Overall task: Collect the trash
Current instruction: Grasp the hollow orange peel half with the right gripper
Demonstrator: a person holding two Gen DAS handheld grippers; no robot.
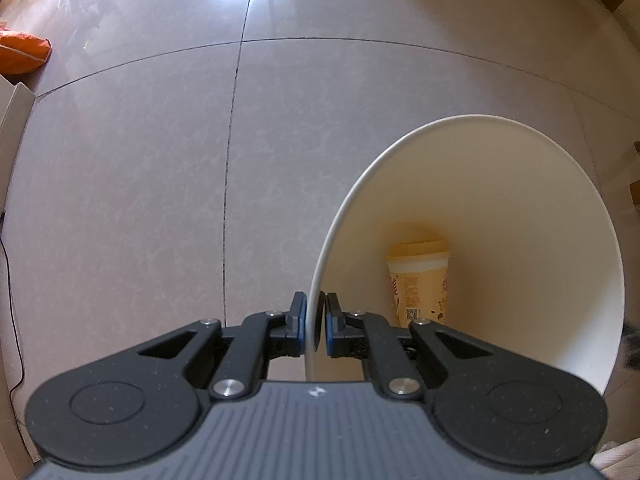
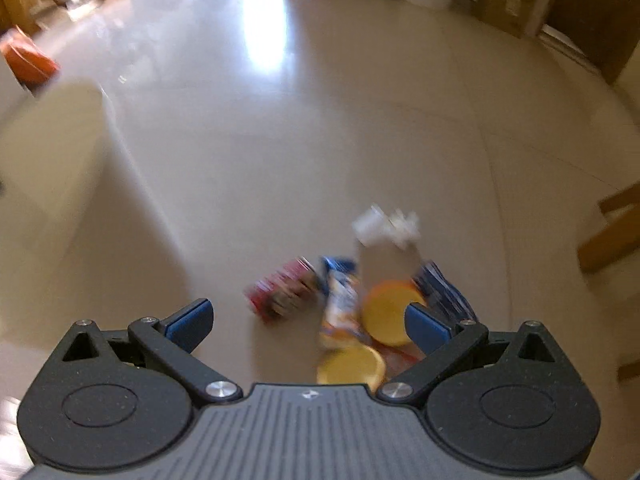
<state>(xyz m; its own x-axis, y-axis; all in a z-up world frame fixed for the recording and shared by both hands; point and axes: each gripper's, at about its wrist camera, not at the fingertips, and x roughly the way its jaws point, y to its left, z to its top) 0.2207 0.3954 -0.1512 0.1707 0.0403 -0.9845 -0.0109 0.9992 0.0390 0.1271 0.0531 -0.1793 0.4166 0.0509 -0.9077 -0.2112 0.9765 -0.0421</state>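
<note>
So progress check: one piece is in. There's a yellow paper cup [image 1: 420, 284] with print on it sitting at the bottom of the white bin [image 1: 520, 208], and I can't see anything else in there. The left gripper [image 1: 314, 324] has its jaws clamped on the bin's rim, holding it over the tiled floor [image 1: 140, 180].

Most of the job looks left, I'd say. The right gripper [image 2: 308, 320] has its jaws spread wide with nothing between them, hanging above a little pile on the floor: a red can [image 2: 280, 292], a blue-and-orange wrapper [image 2: 340, 300], two yellow lids [image 2: 390, 312], a white crumpled bit [image 2: 384, 228]. It's blurry though, so take those names loosely.
</note>
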